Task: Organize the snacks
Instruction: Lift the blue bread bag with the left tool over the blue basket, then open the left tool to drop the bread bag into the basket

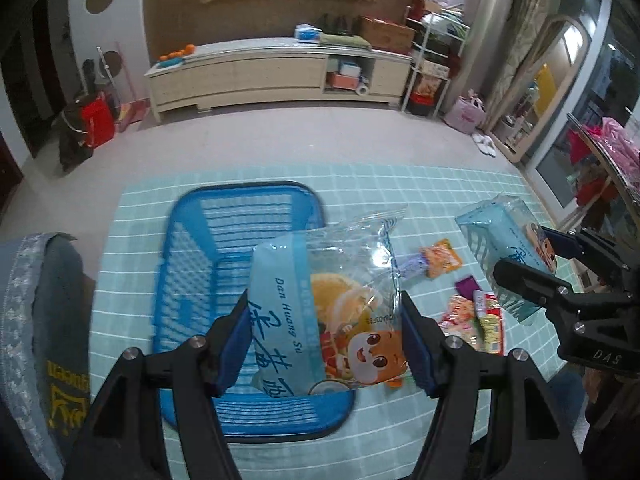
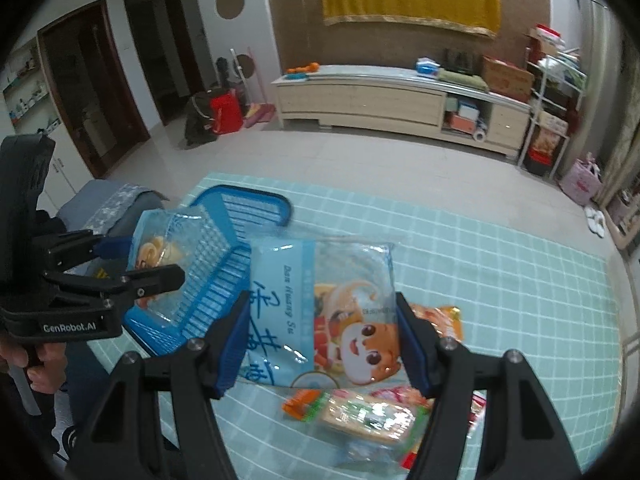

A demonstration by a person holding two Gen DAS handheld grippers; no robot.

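In the lower centre of the left wrist view, the left gripper (image 1: 326, 340) is pinching a pale blue egg-yolk pastry packet (image 1: 332, 304) between its blue pads, and the packet is hanging above the right half of the blue plastic basket (image 1: 192, 240), which is sitting on the green checked tablecloth (image 1: 400, 188). In the lower centre of the right wrist view, the right gripper (image 2: 322, 342) is clamping a second packet of the same kind (image 2: 320, 312) over loose small snack sachets (image 2: 368, 416), with the basket at the frame's left. The sensible move, I judge, is lowering the left packet flat into the basket's open floor before letting go, so it is not catching the rim. The right packet is better waiting to one side, keeping the two grippers apart, then following on top.
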